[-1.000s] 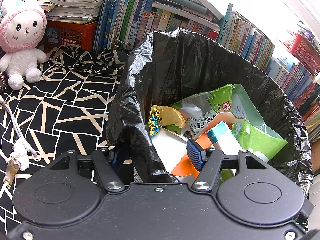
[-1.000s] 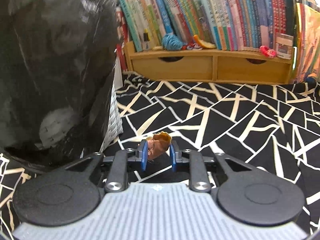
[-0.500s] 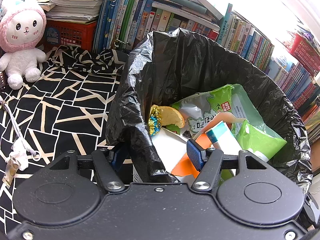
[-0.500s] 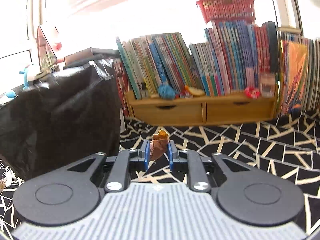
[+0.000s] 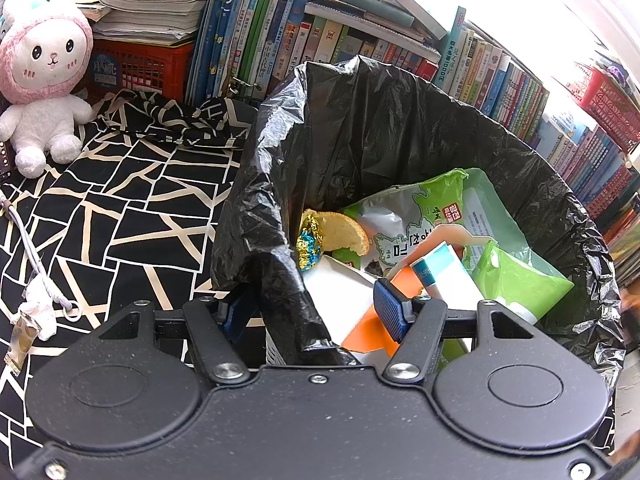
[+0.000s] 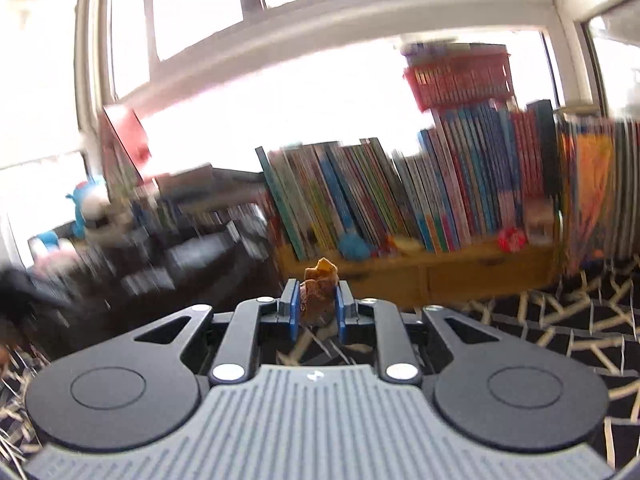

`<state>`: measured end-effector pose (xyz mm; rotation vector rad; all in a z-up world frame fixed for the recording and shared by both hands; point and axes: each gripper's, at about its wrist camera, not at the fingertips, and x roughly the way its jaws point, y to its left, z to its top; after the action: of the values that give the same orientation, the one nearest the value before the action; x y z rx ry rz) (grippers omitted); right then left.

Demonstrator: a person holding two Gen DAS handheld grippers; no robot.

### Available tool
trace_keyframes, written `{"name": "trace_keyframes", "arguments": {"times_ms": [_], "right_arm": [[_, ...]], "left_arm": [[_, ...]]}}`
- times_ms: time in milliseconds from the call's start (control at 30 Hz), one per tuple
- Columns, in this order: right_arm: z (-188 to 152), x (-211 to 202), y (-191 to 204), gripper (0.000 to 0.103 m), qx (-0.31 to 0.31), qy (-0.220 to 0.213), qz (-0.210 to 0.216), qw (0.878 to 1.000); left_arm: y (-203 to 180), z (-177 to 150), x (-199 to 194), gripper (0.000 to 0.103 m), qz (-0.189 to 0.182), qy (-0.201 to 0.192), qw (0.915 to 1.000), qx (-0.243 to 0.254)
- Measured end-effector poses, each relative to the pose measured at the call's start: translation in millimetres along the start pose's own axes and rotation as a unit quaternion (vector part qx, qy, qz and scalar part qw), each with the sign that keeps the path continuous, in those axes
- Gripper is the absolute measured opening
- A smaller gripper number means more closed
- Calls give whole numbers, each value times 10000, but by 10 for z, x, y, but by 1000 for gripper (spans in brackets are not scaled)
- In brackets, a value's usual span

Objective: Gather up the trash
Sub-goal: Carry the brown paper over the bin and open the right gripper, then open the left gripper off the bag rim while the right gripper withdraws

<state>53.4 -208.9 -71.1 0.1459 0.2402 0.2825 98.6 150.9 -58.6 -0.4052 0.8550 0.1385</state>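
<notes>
A bin lined with a black bag (image 5: 400,128) fills the left wrist view. Inside lie a green snack bag (image 5: 404,216), a gold and blue foil wrapper (image 5: 310,240), a bitten round biscuit (image 5: 344,234) and a white and orange carton (image 5: 360,320). My left gripper (image 5: 312,312) is open and straddles the bin's near rim, one finger outside and one inside. In the right wrist view my right gripper (image 6: 318,308) is shut on a small crumpled brown wrapper (image 6: 320,284), held up in the air. The bin (image 6: 160,264) shows blurred at its left.
A plush rabbit (image 5: 44,80) and a red crate (image 5: 140,68) sit beyond the black and white patterned cloth (image 5: 120,208). A grey cord with crumpled paper (image 5: 36,308) lies at the left. Rows of books surround the bin. A wooden shelf (image 6: 440,272) stands ahead of the right gripper.
My right gripper has risen from the floor with the brown wrapper in it, and its view now reaches the window. The left gripper and the bin have not moved.
</notes>
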Motion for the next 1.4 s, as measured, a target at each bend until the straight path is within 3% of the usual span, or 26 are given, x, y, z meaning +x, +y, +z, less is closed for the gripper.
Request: {"name": "trace_keyframes", "arguments": {"times_ms": [167, 367, 767, 800, 833, 1000, 1400], "right_arm": [[329, -93, 191, 22, 86, -302, 618, 9976], [435, 86, 614, 23, -243, -125, 1037, 9942], [248, 488, 1046, 29, -617, 504, 1025, 9915], [239, 504, 1055, 34, -627, 534, 1002, 9916], [237, 515, 1061, 47, -640, 555, 973, 9916], [238, 522, 1074, 65, -659, 601, 915, 9918], [351, 170, 1032, 86, -470, 348, 570, 9967]], "left_arm": [[-2, 2, 2, 61, -5, 10, 10000, -3], [-2, 4, 17, 61, -18, 64, 10000, 0], [-40, 51, 49, 64, -36, 387, 9988, 303], [-54, 49, 43, 64, -25, 407, 9985, 354], [-65, 48, 34, 64, -22, 422, 9983, 395], [-117, 9, -82, 65, -72, 381, 9974, 601], [-77, -173, -718, 77, -131, -299, 9958, 858]]}}
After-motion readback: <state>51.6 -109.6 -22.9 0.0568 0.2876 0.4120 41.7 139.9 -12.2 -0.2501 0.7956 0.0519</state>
